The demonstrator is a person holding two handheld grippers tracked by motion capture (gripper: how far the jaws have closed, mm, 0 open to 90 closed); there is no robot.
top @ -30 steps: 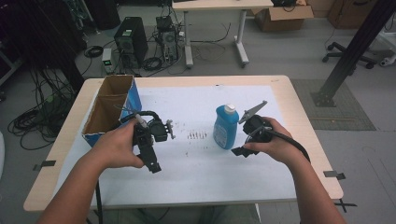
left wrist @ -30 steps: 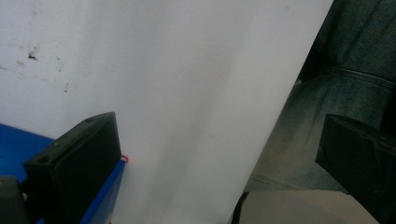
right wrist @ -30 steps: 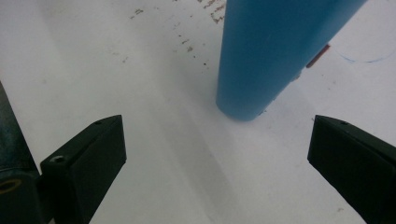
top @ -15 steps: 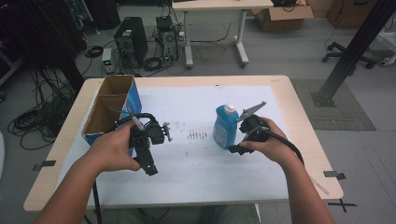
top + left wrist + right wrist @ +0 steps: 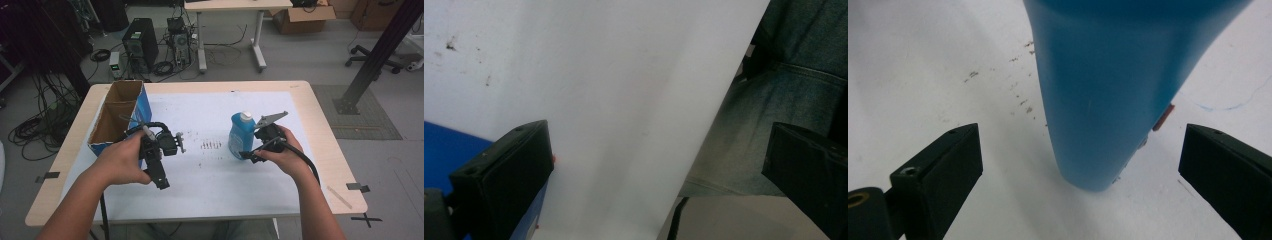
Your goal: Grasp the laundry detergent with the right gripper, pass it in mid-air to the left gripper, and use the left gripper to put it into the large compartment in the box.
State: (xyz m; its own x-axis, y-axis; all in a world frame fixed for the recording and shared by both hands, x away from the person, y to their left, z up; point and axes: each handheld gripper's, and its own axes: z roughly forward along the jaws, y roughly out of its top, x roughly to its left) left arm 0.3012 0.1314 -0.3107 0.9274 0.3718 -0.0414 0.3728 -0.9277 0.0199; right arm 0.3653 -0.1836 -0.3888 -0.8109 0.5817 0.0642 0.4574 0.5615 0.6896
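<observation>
Blue bottle (image 5: 241, 136) upright on the white-covered counter (image 5: 210, 100), right of centre. Right tool (image 5: 1083, 170) spread wide, jaws either side of the bottle's base, not touching. Left tool (image 5: 659, 165) spread too, empty, near the cardboard box (image 5: 117, 112).

A blue bottle (image 5: 241, 137) with a white cap is seen on a white sheet (image 5: 210, 170) speckled with small dark marks, laid over a light wood worktop (image 5: 320, 150). The left tongs (image 5: 156, 165) and right tongs (image 5: 248, 155) are black, the right carrying a grey plate. The cardboard box (image 5: 117, 117) is brown inside and blue outside; blue-grey denim is seen past the sheet's edge.
</observation>
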